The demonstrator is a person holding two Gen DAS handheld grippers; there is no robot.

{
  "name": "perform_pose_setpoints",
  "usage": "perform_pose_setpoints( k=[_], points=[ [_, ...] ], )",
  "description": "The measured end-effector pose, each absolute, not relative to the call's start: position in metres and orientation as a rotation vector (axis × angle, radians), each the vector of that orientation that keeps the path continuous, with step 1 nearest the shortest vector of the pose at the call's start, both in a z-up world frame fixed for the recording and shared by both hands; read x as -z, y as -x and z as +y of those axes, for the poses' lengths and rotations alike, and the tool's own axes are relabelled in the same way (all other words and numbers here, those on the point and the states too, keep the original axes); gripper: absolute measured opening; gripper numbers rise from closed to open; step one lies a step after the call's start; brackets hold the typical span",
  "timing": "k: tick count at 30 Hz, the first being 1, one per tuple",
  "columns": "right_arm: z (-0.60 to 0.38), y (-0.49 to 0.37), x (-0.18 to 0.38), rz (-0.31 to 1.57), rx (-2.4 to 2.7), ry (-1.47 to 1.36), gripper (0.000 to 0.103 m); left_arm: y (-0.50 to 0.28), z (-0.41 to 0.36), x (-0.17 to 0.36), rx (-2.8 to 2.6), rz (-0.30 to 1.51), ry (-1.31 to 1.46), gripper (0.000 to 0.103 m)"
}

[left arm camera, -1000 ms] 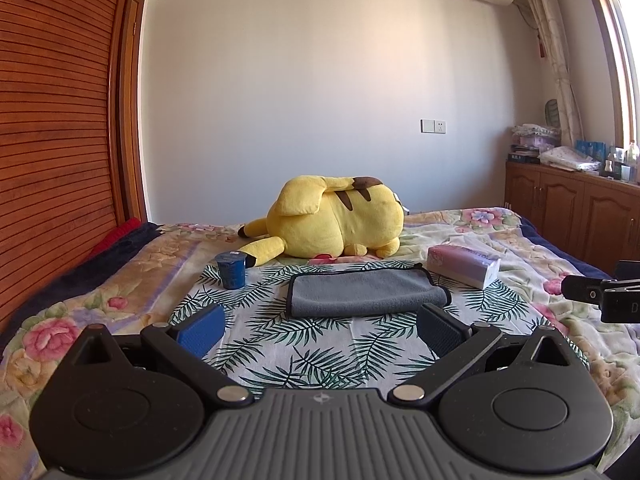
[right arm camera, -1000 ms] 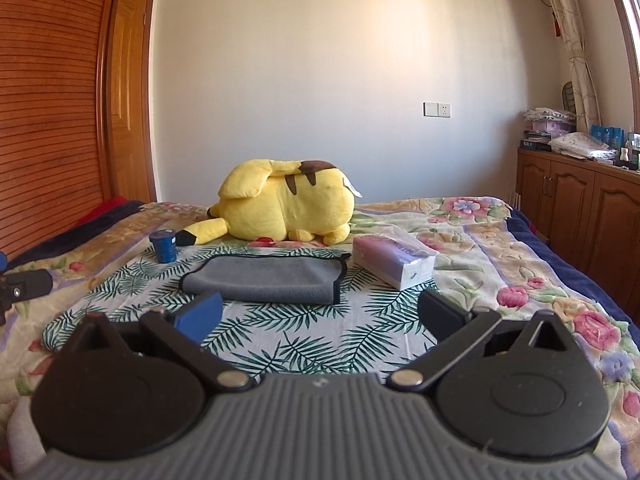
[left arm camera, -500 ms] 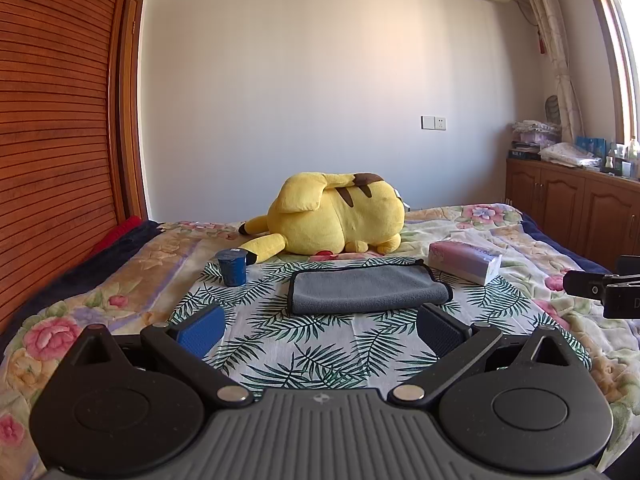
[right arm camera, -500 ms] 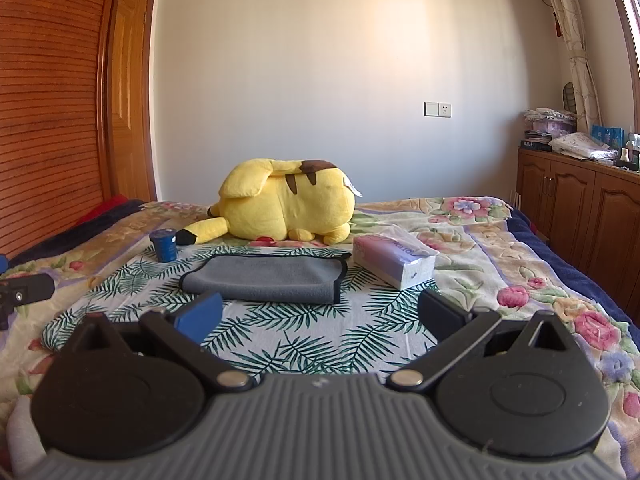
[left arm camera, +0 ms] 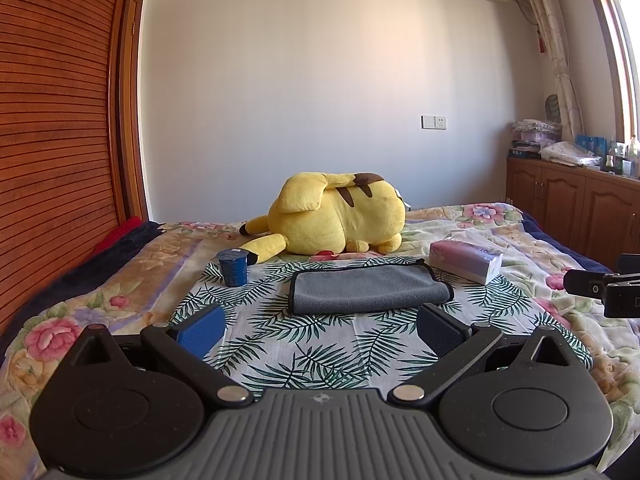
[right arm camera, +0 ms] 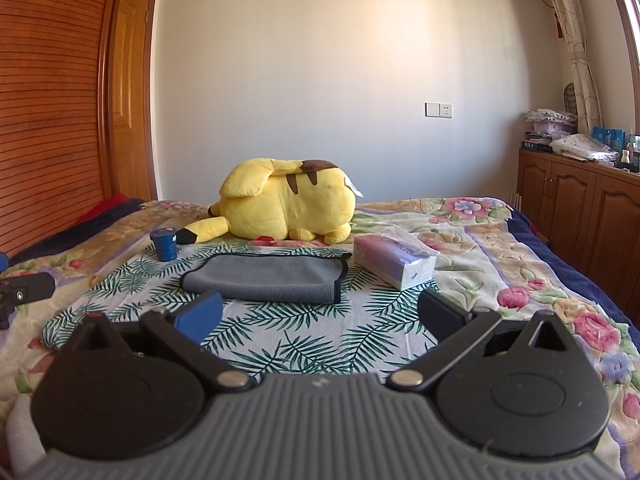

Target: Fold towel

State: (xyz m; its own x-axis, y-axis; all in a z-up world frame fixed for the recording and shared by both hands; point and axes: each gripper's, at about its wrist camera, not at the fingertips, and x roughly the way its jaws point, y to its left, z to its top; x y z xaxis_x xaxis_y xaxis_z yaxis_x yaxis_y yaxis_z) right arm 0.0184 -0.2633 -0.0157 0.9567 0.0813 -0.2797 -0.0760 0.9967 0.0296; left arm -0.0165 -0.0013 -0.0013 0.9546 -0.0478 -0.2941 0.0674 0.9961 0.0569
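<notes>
A grey towel [left arm camera: 368, 290] with a dark border lies folded flat on the palm-leaf cloth on the bed; it also shows in the right wrist view [right arm camera: 266, 278]. My left gripper [left arm camera: 320, 330] is open and empty, held short of the towel's near edge. My right gripper [right arm camera: 320, 316] is open and empty, also short of the towel. The right gripper's tip shows at the right edge of the left wrist view [left arm camera: 600, 288]. The left gripper's tip shows at the left edge of the right wrist view [right arm camera: 24, 290].
A yellow plush toy [left arm camera: 336, 216] lies behind the towel. A blue cup [left arm camera: 232, 266] stands left of it, and a tissue pack [left arm camera: 466, 260] lies to the right. Wooden cabinets [left arm camera: 576, 208] line the right wall; a slatted wardrobe [left arm camera: 52, 140] is on the left.
Both grippers stay open and empty. The left wrist view has tilted up slightly, so the towel sits a little higher and farther. The right wrist view is nearly unchanged.
</notes>
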Motion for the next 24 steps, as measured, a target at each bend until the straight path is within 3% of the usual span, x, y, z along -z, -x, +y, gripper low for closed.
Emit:
perform_pose_setpoints(
  k=[24],
  points=[
    [-0.2616, -0.0184, 0.0147, 0.282, -0.081, -0.021, 0.103, 0.0156, 0.0003, 0.0035, 0.054, 0.298, -0.074, 0.087]
  ],
)
